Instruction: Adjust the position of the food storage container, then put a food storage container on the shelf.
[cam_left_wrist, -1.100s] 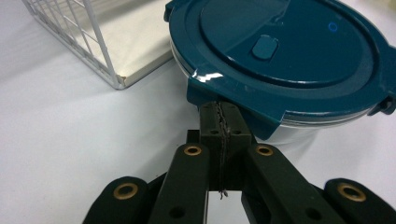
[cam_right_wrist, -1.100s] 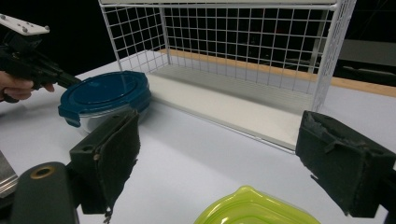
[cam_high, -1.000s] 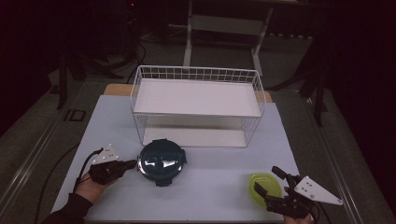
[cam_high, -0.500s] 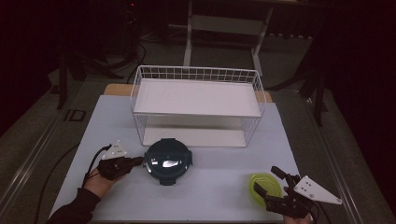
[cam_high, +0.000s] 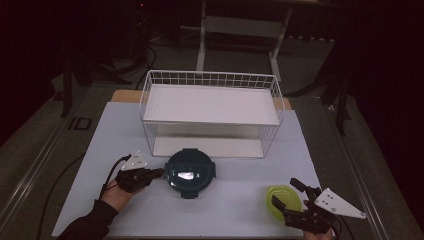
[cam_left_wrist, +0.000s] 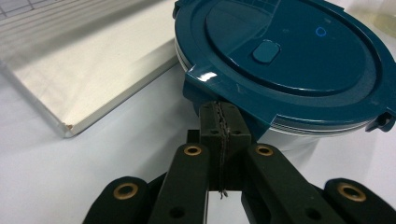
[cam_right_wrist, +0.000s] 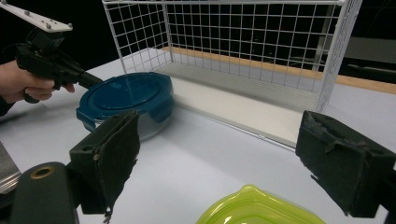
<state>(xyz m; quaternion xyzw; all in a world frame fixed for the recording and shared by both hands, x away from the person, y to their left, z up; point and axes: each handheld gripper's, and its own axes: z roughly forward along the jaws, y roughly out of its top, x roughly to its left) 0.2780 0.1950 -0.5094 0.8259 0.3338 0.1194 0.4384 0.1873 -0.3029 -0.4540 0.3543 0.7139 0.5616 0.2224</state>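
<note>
Your left claw (cam_high: 156, 173) is pressed closed on the latch tab at the near-left rim of the round teal container (cam_high: 190, 172); the left gripper view shows both pads together with the tab's lower edge between them. The container sits on the tabletop (cam_high: 240, 195), just in front of the white wire rack (cam_high: 211, 112) and near its lower shelf board. The lid looks like hard, glossy plastic over a clear base, so expect it to be stiff, slick and probably light if empty; contents can't be made out. The tab is the only thin part the claw fits around, but it is a small, off-centre hold, so the container will likely tilt or swivel if you lift from there; dragging or pushing it flat looks safer. Your right claw (cam_high: 289, 200) is spread wide and holds nothing, hovering right at the lime-green lid (cam_high: 284, 200) at the tabletop's near-right, well apart from the teal container. That green piece looks thin and flexible, lying flat, so its rim is the place to pinch; whether the pads touch it can't be told.
</note>
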